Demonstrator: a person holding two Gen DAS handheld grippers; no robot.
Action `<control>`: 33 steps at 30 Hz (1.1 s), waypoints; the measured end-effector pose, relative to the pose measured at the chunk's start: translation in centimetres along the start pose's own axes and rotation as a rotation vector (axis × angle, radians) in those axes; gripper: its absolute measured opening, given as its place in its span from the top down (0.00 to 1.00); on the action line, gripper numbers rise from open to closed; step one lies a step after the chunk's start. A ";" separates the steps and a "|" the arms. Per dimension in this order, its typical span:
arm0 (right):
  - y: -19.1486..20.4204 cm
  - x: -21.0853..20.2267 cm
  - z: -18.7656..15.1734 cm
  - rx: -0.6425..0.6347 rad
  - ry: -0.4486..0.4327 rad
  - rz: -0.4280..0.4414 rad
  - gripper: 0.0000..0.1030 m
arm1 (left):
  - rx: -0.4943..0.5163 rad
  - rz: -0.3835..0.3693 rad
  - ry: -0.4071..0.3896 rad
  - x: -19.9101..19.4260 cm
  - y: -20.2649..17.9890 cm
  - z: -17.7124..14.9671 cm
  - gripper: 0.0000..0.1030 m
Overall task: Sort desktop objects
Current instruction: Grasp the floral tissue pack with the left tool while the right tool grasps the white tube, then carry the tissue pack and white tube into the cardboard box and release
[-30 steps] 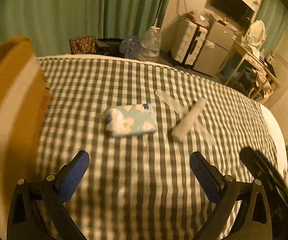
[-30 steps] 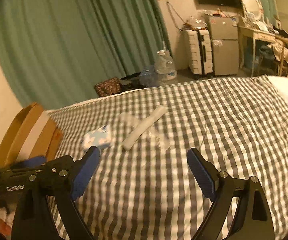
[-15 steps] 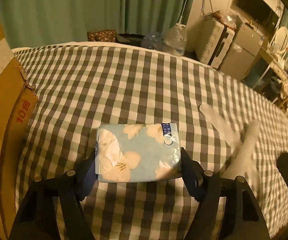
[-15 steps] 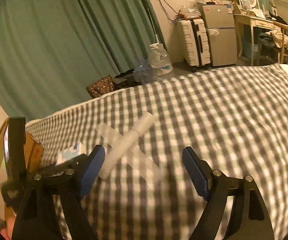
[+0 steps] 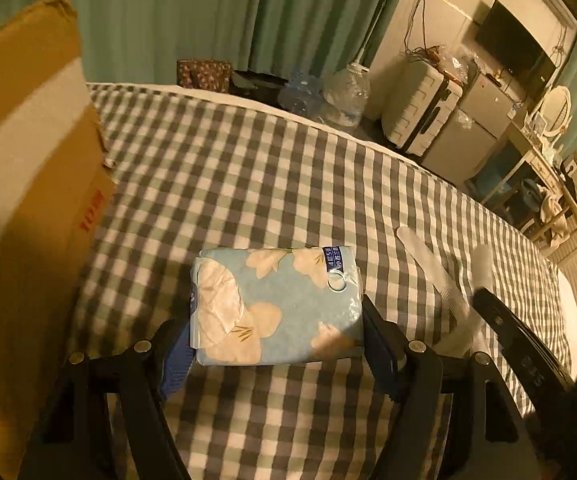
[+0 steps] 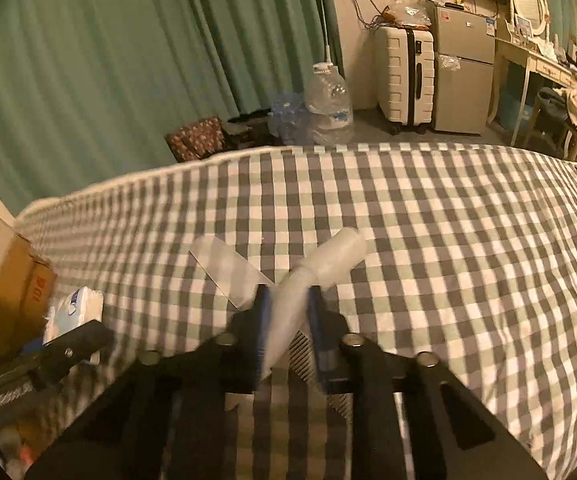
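A blue flowered tissue pack [image 5: 284,304] lies on the checked cover [image 5: 248,184], and my left gripper [image 5: 276,320] is shut on it, one pad pressed to each short side. In the right wrist view a white tube [image 6: 328,256] lies crossed over a clear flat plastic strip [image 6: 224,268]. My right gripper [image 6: 287,300] has its jaws closing on the tube's narrow end, with the pads against it. The left wrist view also shows the tube [image 5: 482,264] and the strip [image 5: 420,256] at the right.
An open cardboard box [image 5: 28,200] stands at the left edge of the bed, close to the tissue pack. Beyond the far edge are water jugs [image 6: 328,100], a suitcase [image 6: 404,76], a small fridge [image 6: 464,68] and green curtains.
My left gripper came forward over the tissue pack and narrowed onto its sides. My right gripper moved down to the white tube and its jaws went from wide to tight around it.
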State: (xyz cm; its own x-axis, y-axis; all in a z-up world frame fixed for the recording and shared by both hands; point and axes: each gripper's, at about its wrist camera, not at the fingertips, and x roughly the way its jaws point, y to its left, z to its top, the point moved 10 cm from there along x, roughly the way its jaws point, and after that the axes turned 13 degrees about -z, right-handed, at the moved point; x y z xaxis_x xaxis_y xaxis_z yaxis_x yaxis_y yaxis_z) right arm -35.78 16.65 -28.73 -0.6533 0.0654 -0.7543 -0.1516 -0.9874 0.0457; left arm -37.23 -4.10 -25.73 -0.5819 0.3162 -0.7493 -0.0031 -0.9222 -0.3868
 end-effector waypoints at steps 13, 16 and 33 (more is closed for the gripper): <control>0.2 -9.1 -0.9 0.096 -0.003 0.150 0.87 | 0.074 -0.047 -0.095 -9.8 -2.6 3.4 0.27; 1.8 -12.5 -1.1 0.098 -0.020 0.198 0.87 | 0.103 -0.010 -0.089 -12.4 -3.0 4.4 0.27; 18.0 -28.0 -2.2 -0.124 -0.141 0.402 0.87 | 0.103 0.055 -0.163 -27.3 5.8 5.1 0.27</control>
State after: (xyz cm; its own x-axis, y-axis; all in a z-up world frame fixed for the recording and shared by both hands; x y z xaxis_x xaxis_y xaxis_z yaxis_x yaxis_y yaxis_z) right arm -18.54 -3.23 -8.20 -0.7383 -0.3168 -0.5954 0.2195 -0.9476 0.2320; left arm -25.50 -19.22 -4.73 -0.7072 0.2323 -0.6678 -0.0463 -0.9577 -0.2841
